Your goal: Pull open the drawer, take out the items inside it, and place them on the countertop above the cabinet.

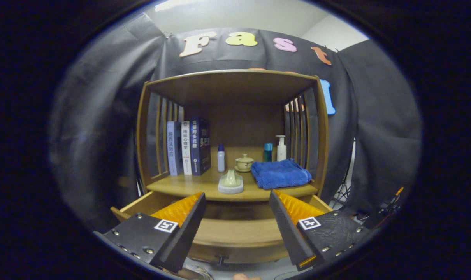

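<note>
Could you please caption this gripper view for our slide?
Open fingers hover over the pulled-out drawer below the towel.

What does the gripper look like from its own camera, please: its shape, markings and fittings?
The gripper has two wedge-shaped jaws that stand apart with nothing between them. Their inner faces are ribbed. Each sits on a dark, flat mounting plate fixed with small round screws, and each plate carries one square black-and-white marker tag.

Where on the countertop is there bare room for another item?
Bare wood lies in front of the books, left of the white dish. The middle and right are crowded: bottle, lidded cup, blue towel. The gripper hangs open above the open drawer.
</note>
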Motion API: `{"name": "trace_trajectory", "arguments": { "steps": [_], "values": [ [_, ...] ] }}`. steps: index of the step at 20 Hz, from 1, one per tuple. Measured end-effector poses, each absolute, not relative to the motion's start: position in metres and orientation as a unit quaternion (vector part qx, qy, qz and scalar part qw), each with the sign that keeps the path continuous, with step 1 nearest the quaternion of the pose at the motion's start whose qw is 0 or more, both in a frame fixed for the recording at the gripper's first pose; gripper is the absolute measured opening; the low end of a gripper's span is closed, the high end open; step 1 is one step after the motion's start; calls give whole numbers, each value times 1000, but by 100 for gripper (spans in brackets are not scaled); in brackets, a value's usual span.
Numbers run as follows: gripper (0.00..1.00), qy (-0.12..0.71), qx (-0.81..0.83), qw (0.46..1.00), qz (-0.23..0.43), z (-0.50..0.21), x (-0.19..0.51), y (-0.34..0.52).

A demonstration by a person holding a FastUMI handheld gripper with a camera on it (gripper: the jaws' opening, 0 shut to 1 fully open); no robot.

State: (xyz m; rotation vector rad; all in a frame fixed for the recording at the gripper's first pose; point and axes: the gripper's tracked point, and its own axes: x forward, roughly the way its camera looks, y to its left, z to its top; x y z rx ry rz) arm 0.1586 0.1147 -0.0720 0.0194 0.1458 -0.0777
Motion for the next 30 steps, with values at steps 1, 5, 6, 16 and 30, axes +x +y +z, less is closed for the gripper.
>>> {"name": "trace_trajectory", "arguments": {
  "steps": [1,5,6,16,30],
  "values": [
    [97,74,7,997,-35,-77,147,121],
    [97,76,8,996,-38,-91,113,129],
    [97,82,8,996,-44,-96,106,128],
    [97,142,20,988,-64,-152,94,128],
    [97,181,30,980,-79,-189,119,125]
  ]
}}
